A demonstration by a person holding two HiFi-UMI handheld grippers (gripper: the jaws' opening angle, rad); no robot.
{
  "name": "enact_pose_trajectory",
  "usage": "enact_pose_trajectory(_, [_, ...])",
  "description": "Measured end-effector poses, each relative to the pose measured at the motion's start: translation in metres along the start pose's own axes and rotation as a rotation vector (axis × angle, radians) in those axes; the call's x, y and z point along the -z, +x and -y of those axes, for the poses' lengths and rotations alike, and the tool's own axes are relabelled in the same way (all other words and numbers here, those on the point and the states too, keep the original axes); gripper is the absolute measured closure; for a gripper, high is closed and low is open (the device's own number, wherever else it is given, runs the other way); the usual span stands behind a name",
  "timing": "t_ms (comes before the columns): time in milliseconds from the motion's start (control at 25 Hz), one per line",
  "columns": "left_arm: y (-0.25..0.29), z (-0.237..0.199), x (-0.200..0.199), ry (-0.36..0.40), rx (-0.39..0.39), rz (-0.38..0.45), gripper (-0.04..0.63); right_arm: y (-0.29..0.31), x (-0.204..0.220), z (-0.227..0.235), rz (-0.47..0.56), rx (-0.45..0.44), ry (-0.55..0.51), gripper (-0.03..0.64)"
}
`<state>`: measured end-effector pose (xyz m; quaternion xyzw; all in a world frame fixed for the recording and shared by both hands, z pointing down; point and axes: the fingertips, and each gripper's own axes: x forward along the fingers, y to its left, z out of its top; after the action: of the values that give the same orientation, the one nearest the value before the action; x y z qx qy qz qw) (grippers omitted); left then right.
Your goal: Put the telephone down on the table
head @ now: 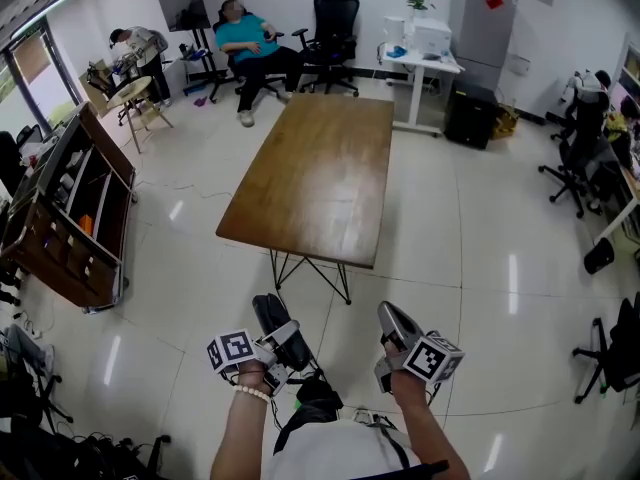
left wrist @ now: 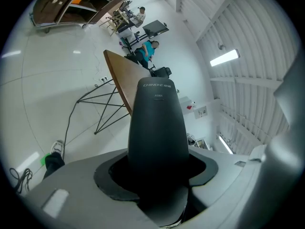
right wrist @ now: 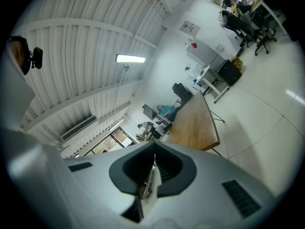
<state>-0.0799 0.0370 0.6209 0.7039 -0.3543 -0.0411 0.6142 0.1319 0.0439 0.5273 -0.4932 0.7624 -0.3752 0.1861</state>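
- Carrying step: the left claw (head: 275, 353) is clenched on the black telephone (left wrist: 157, 128), which is up in the air and well apart from the desk (head: 320, 168).
- The right claw (right wrist: 151, 175) is clenched on nothing.
- Next, by my reading: reach over the desk's near edge, lower the telephone flat, then let go.
- Only bare floor (head: 430, 258) lies between; the wooden shelf (head: 70, 218) and office chair (head: 335, 18) stand aside, blocking nothing.

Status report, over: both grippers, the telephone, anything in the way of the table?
Left gripper shut on telephone. Right gripper shut, empty. Table ahead, not yet reached; top bare, nothing in the way.
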Motion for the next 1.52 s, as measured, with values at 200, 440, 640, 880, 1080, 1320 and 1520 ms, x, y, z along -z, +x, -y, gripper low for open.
enact_pose_trajectory(200, [0.027, 0.002, -0.059, 0.034, 0.004, -0.028, 0.318, 0.056, -0.021, -0.004, -0.008, 0.023, -0.072, 0.614])
enact_pose_trajectory(440, [0.048, -0.005, -0.125, 0.061, 0.008, -0.079, 0.318, 0.122, -0.025, -0.022, -0.024, 0.048, -0.146, 0.614])
enact_pose_trajectory(640, [0.064, -0.009, -0.160, 0.084, 0.025, -0.122, 0.318, 0.154, -0.033, -0.027, 0.023, 0.068, -0.154, 0.614])
enact_pose_trajectory(880, [0.084, -0.008, -0.183, 0.108, 0.042, -0.176, 0.318, 0.172, -0.031, -0.025, 0.030, 0.107, -0.150, 0.614])
enact_pose_trajectory(1080, [0.110, -0.012, -0.200, 0.139, 0.030, -0.223, 0.318, 0.183, -0.033, -0.013, 0.025, 0.149, -0.174, 0.614])
enact_pose_trajectory(1320, [0.159, -0.014, -0.225, 0.203, -0.027, -0.269, 0.318, 0.210, -0.046, 0.008, -0.005, 0.161, -0.205, 0.614])
enact_pose_trajectory(1520, [0.208, -0.021, -0.242, 0.255, -0.109, -0.323, 0.318, 0.241, -0.066, 0.028, -0.005, 0.148, -0.196, 0.614])
